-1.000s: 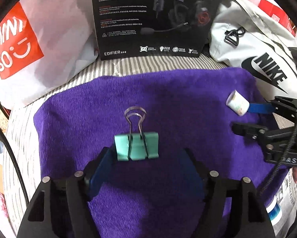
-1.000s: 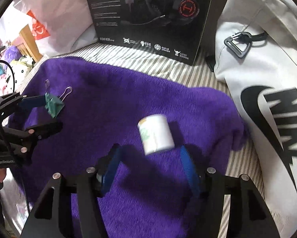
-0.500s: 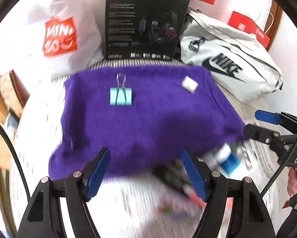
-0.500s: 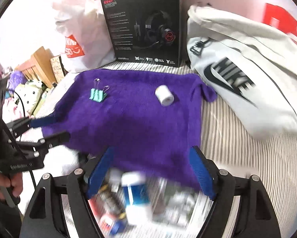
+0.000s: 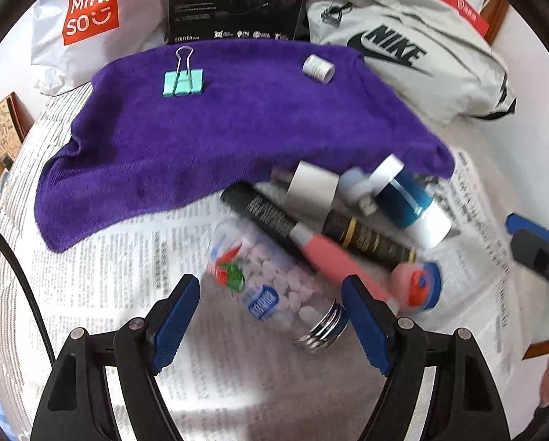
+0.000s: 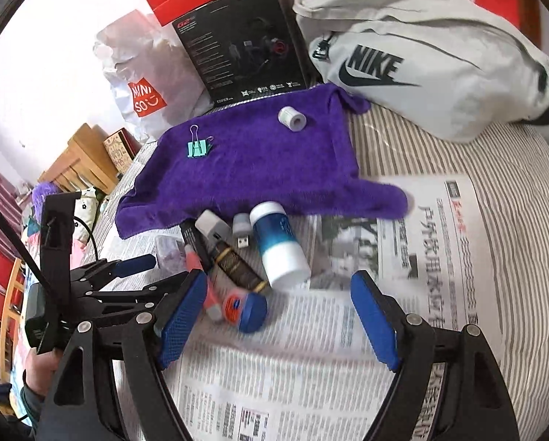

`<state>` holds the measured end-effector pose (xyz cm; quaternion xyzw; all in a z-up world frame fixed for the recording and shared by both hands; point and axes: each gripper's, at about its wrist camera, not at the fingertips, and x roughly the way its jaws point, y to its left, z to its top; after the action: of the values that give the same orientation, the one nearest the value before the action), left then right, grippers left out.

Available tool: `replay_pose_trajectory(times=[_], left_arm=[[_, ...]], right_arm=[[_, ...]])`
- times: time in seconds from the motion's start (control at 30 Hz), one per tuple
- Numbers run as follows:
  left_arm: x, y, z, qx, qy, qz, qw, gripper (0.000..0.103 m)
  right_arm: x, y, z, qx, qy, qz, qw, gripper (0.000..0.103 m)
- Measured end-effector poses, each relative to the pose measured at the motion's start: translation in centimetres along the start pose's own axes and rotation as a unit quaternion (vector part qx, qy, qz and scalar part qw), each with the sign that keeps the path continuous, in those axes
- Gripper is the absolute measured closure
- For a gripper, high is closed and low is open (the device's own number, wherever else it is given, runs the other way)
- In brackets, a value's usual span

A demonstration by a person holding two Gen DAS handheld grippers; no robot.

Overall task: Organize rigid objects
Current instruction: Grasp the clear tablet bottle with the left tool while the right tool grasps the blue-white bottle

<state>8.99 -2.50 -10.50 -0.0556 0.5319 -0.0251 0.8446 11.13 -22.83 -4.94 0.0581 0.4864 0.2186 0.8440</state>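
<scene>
A mint binder clip (image 5: 183, 81) and a small white roll (image 5: 318, 67) lie apart on the purple towel (image 5: 237, 121), far ahead of both grippers. My left gripper (image 5: 270, 312) hovers over a clear bottle of white pellets (image 5: 274, 286) on the newspaper. Its jaws are opening, and the pads do not touch the bottle. My right gripper (image 6: 278, 312) is open over the paper with nothing between its pads. A pile lies just ahead of it: a blue-and-white bottle (image 6: 280, 242), a dark tube (image 6: 237, 266), a pink-and-black marker (image 5: 296, 235), a white charger (image 6: 212, 226) and a blue round piece (image 6: 246, 307).
A black headset box (image 6: 245, 47), a grey Nike bag (image 6: 421, 66) and a white Miniso bag (image 5: 90, 11) stand behind the towel. Newspaper (image 6: 439, 257) covers the striped bedding in front. A hand holds the left gripper (image 6: 153, 273) at the right view's left edge.
Both grippers have drawn back from the towel to the pile on the newspaper. The clip and the roll, earlier between the fingers, now lie far ahead on the towel.
</scene>
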Motion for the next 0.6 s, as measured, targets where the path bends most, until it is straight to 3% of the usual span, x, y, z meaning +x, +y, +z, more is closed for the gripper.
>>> replay_pose_trajectory(times=[0.17,0.47,0.53,0.6], left_arm=[[-0.3,1.8,-1.5,0.005,0.004,0.043,0.9991,0.024],[0.3,1.8,-0.3,0.005,-0.021,0.060,0.9980,0.025],[0.4,1.5,-0.2,0.008,-0.028,0.061,0.9977,0.038],[0.4,1.5,-0.4,0.012,-0.039,0.060,0.9974,0.058]], right_arm=[[-0.3,-0.3,-1.2,0.002,-0.004,-0.010,1.000,0.023],[1.7,-0.2,-2.1,-0.015,0.016,-0.012,1.000,0.023],[2.4,-0.1,-1.9,-0.024,0.020,-0.014,0.999,0.023],[3.1,-0.1,-1.3,-0.037,0.024,-0.013,0.999,0.023]])
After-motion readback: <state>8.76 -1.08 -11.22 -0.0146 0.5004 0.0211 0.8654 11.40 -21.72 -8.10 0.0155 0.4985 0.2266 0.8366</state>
